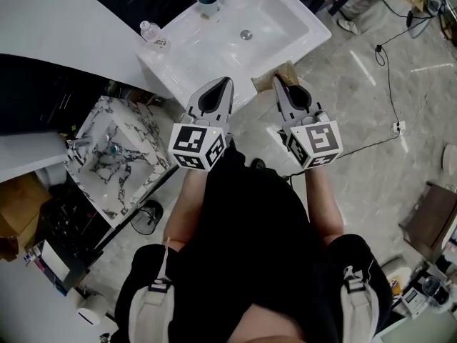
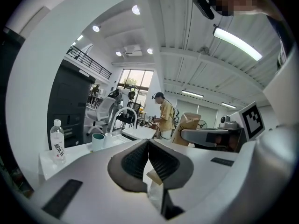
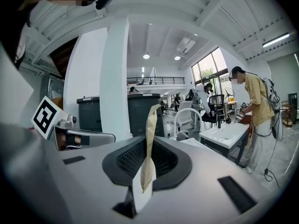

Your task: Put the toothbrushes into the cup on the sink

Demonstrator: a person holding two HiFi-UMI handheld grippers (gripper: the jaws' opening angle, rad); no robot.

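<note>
**A:** Item one, right tongs [image 3: 147, 160]?
**B:** Pads closed on a brown paper packet [image 3: 150, 134]; it stands upright out of the pads, its top end curling over; contents not visible.

**A:** Item two, left tongs [image 2: 148, 160]?
**B:** Pads pressed together, ribbed faces meeting along one line; a small tan scrap shows low behind them; whether it is pinched, I can't tell.

**A:** Position of the pair?
**B:** Side by side, held out in front of the person, tips toward the near edge of the white sink [image 1: 182, 59]; from above, the packet lies between the two tips, just at that edge.

**A:** Item three, the cup?
**B:** Teal cup [image 1: 208, 2]; upright on the far rim of the white sink, near the arched faucet [image 2: 122, 115]; well apart from both tongs.

**A:** Sundries?
**B:** One clear water bottle [image 1: 148, 31], upright on the sink's left rim; one marble-patterned sink [image 1: 114, 156], lower and to the left; one person in a yellow shirt [image 3: 254, 101], standing at another white basin in the background.
</note>
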